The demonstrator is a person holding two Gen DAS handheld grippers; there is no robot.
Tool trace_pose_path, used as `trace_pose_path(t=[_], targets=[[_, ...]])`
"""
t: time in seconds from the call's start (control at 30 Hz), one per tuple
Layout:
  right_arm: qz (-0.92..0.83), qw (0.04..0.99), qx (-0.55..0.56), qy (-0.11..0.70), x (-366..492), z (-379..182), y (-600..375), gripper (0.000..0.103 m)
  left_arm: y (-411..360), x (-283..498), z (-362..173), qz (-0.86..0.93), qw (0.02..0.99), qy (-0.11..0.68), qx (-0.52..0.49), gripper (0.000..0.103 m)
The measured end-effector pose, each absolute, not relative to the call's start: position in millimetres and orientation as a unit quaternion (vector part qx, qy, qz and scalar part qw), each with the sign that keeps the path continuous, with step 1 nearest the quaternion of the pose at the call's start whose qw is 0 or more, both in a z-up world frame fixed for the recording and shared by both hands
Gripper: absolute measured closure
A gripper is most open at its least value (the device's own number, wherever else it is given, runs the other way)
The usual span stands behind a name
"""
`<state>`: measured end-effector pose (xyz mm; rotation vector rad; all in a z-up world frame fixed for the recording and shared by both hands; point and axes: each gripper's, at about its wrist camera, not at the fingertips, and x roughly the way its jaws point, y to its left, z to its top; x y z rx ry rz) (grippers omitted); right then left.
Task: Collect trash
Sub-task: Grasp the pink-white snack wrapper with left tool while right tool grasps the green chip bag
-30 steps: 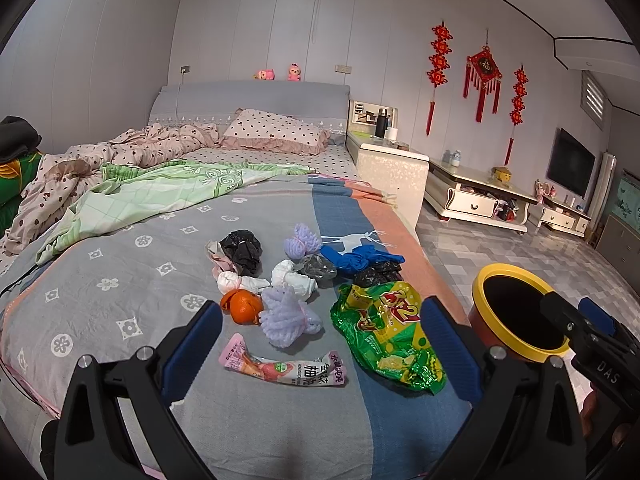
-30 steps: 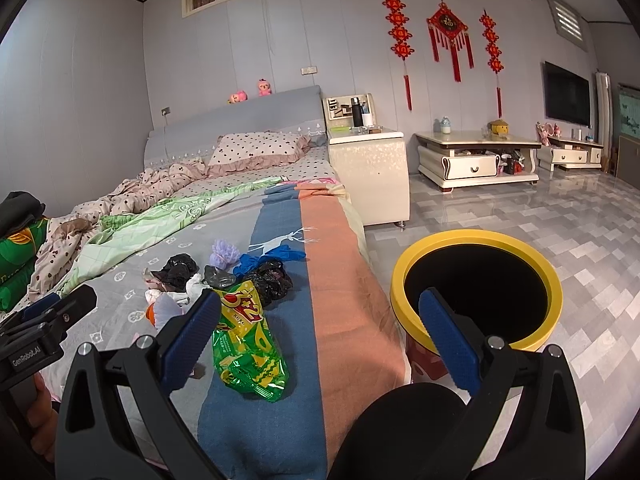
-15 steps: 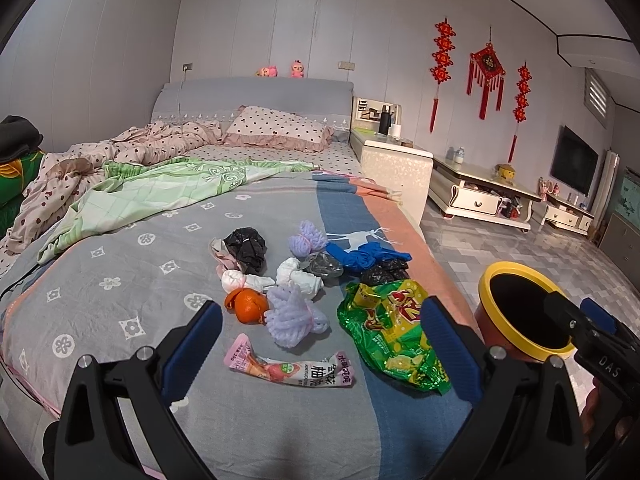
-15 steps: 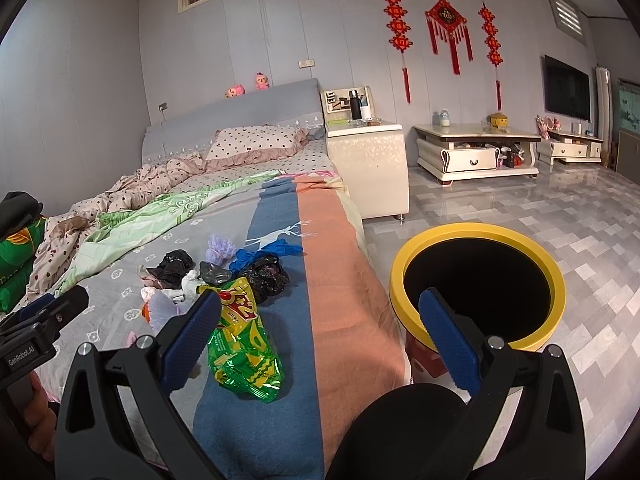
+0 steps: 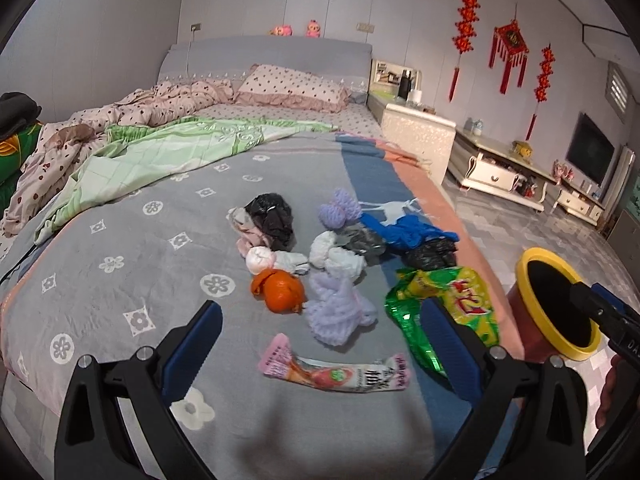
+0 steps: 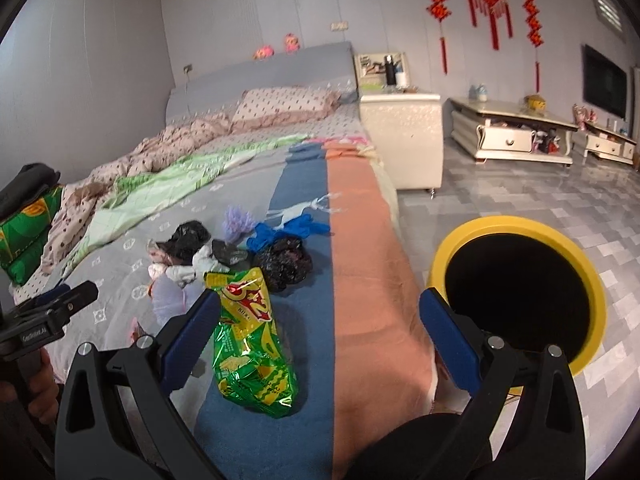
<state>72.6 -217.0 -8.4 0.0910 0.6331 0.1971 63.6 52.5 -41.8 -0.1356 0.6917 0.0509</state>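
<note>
Trash (image 5: 320, 264) scattered on the bed (image 5: 132, 248), both grippers spread apart and empty.
Left wrist view: the left gripper (image 5: 320, 332) hovers near a pink wrapper (image 5: 334, 370); the yellow-rimmed bin (image 5: 556, 308) at right is partly covered. Right wrist view: the bin's inside is too dark to make out; a green snack bag (image 6: 252, 340) lies between the right gripper's (image 6: 320, 332) fingers.

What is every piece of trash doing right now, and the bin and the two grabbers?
left gripper: open, empty
right gripper: open, empty
yellow-rimmed bin: upright on the floor, open top
green snack bag: crumpled, lying on the bed
pink wrapper: flat on the bed
orange peel: on the bed
</note>
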Motion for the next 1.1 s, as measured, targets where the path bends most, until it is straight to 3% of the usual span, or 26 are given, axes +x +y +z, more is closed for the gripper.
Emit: trace_pose_path(t=[0.37,0.97,1.1], targets=[[0.142,0.898,0.048,0.414,129,-52,-183,0.008,102,119,-78,0.017,0.907,0.415,-0.069,0.007],[0.175,0.845,0.073,0.501,180,-94,-161,0.008,88,123,-130,-0.08,0.882,0.463,-0.026,0.007],[0.181,0.835,0.079,0.514,185,-103,-156,0.008,85,126,-138,-0.09,0.88,0.465,-0.033,0.019]])
